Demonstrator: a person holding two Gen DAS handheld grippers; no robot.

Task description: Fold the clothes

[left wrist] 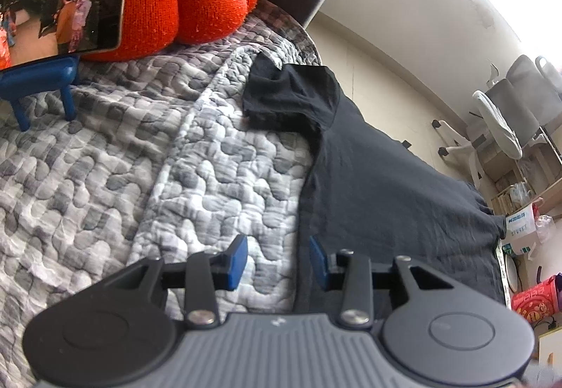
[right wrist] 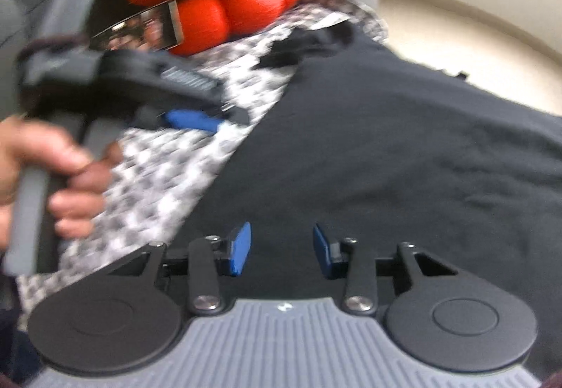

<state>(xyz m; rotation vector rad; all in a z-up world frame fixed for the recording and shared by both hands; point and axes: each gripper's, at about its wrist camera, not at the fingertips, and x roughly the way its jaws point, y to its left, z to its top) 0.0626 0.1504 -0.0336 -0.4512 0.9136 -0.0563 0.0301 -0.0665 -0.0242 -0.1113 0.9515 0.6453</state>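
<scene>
My black T-shirt [left wrist: 386,184] lies spread flat on the grey patterned quilt [left wrist: 140,159] that covers the bed, one short sleeve [left wrist: 291,96] sticking out toward the orange cushion [left wrist: 196,1]. I see no fold in it yet, so I judge the folding has barely begun: the shirt is laid out, and every fold is left to do.

My left hand-held gripper [left wrist: 277,259] hangs over the shirt's near side edge, one blue pad above the quilt and the other above the dark cloth; the pads stand apart with nothing pinched between them. My right hand-held gripper [right wrist: 281,249] is over the body of the shirt, its pads also apart and empty. That view is blurred, so I cannot say whether the pads touch the fabric.

Near the cushion a phone [left wrist: 63,12] is propped on a small blue stand [left wrist: 42,78], clear of the shirt. I'd expect to take an edge or the sleeve first and bring it across.
</scene>
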